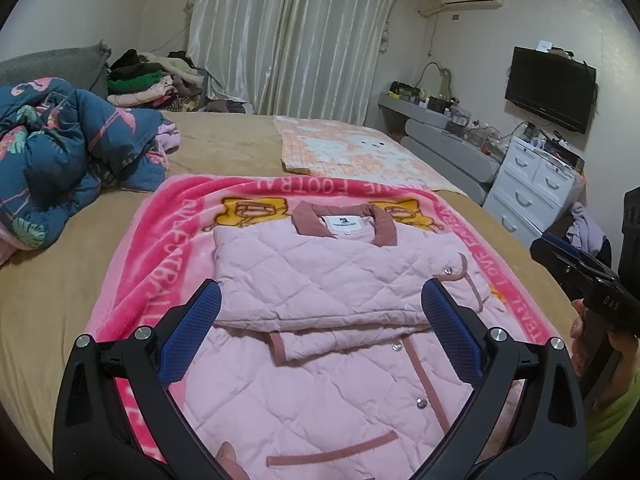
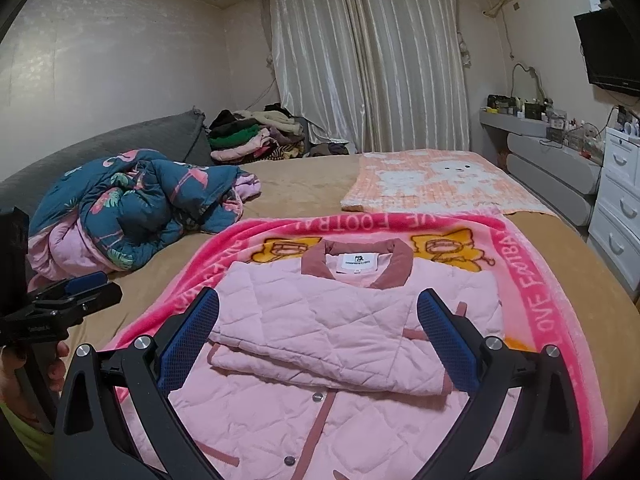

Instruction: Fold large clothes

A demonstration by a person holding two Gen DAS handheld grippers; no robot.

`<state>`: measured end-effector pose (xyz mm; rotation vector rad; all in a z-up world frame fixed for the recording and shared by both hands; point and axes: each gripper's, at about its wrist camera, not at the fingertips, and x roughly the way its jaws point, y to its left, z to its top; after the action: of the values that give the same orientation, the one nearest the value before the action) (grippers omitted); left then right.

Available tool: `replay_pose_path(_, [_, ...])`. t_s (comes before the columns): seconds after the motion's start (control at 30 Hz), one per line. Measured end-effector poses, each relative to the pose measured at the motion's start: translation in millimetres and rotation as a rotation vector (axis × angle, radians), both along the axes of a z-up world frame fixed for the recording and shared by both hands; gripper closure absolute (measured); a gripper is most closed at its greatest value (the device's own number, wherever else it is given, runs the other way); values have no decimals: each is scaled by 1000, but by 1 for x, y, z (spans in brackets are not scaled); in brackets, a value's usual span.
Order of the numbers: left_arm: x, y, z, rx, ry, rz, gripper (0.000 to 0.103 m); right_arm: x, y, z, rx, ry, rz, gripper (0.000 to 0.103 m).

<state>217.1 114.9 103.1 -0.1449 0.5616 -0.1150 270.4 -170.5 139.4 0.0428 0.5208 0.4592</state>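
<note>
Pink quilted jacket (image 1: 320,280) lies sleeves-folded on a hot-pink blanket (image 1: 168,208) across the bed (image 1: 60,272); a crumpled blue flamingo duvet (image 1: 68,140) sits at ten o'clock. Both hand-held grippers, left (image 1: 322,312) and right (image 2: 318,320), hover released above the jacket, grasping nothing.

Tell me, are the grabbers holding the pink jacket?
No, nothing is held. The left gripper and the right gripper both hang open above the pink quilted jacket, which lies on the bright pink fleece blanket.
</note>
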Motion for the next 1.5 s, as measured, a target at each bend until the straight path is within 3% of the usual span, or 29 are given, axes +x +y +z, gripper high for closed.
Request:
replay_pose_path(0.93, [-77, -31, -47, 26, 95, 0, 9, -81, -20, -21, 18, 52, 8, 4])
replay_pose_path(1.5, [-115, -20, -65, 67, 145, 57, 9, -114, -26, -37, -13, 100, 9, 4])
